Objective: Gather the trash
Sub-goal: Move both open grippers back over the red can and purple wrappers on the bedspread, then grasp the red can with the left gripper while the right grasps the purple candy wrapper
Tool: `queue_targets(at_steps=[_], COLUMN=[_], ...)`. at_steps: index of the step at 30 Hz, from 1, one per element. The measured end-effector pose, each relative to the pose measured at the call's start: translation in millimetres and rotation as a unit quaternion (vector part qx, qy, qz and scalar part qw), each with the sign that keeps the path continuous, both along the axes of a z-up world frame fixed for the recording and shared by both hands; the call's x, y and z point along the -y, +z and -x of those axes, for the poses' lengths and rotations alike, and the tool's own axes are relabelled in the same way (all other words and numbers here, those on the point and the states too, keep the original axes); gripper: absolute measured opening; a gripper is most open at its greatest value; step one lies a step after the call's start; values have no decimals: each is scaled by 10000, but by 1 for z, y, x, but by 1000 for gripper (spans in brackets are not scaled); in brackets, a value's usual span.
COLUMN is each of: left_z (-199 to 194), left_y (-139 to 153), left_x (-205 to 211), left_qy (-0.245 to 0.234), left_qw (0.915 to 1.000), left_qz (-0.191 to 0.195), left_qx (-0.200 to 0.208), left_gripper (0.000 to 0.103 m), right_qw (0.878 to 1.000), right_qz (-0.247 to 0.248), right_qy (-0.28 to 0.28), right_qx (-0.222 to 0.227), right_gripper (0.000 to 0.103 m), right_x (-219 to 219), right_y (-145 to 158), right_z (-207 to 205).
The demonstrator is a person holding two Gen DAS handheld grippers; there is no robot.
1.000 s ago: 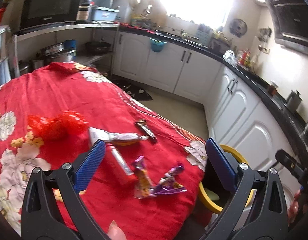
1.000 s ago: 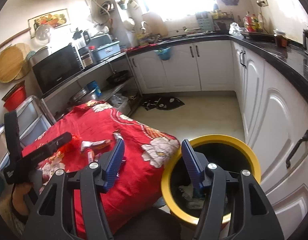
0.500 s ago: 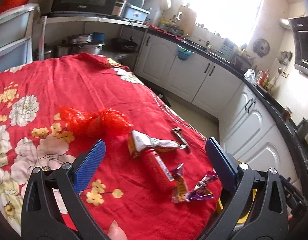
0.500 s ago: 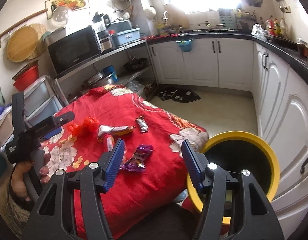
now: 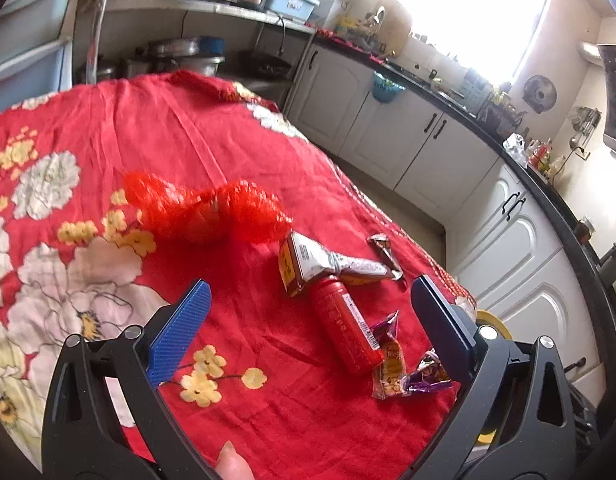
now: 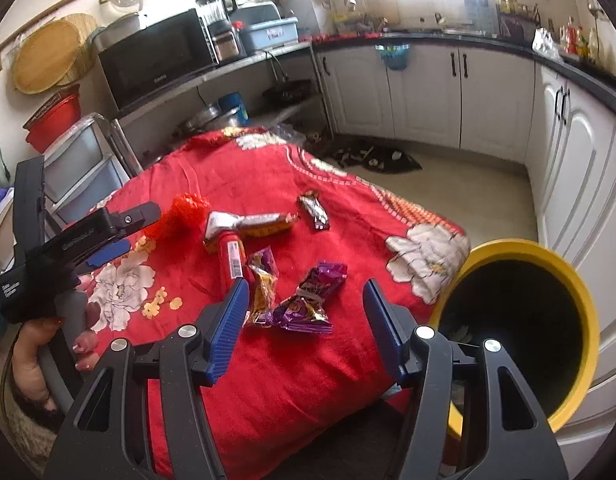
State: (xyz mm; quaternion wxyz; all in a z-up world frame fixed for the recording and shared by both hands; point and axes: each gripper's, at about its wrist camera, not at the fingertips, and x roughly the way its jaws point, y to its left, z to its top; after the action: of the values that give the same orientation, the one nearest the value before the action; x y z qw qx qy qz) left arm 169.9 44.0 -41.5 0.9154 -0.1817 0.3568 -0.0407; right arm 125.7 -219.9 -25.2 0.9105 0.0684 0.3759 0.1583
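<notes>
Trash lies on a red flowered tablecloth [image 5: 188,140]: a red mesh net [image 5: 212,210], a silver wrapper [image 5: 327,262], a red tube [image 5: 343,326], a small dark wrapper [image 5: 383,246] and purple and orange wrappers [image 5: 407,372]. My left gripper [image 5: 308,316] is open and empty above the cloth, in front of the tube. My right gripper [image 6: 306,314] is open and empty just above the purple wrapper [image 6: 313,296]. A yellow-rimmed bin [image 6: 547,256] stands right of the table. The left gripper also shows in the right wrist view [image 6: 104,240].
White cabinets [image 6: 427,92] with a black counter run along the back and right. A shelf with a microwave [image 6: 156,56] and pots stands behind the table. A dark mat [image 6: 379,158] lies on the floor. Plastic drawers [image 6: 84,168] stand at the left.
Both grippers have swung left and closer over the table. The right gripper has moved from above the bin to above the purple wrapper. The trash has not moved.
</notes>
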Motion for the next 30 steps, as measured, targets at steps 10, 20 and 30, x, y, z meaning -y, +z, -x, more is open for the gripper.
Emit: queue_targets(at_steps=[10,20,30], left_z=[-33,-57,-68], left_y=[-36,-66,-72], left_x=[10,22,29], left_qy=[-261,-406,-345], left_qw=[9957,9859,9864], left_qz=[574,1038,790], left_qx=[-685,-1248,-1400], left_gripper=[82,59,39], right_qw=[9981,9933,9908], right_qz=[-157,-529,-696], right_qy=[-43,-143,-155], right_qx=[-590,-1013,-1150], right_gripper=[52,37,28], right_x=[-11,-10,-5], right_y=[-39,-58,-68], right_z=[-36,-62,-64])
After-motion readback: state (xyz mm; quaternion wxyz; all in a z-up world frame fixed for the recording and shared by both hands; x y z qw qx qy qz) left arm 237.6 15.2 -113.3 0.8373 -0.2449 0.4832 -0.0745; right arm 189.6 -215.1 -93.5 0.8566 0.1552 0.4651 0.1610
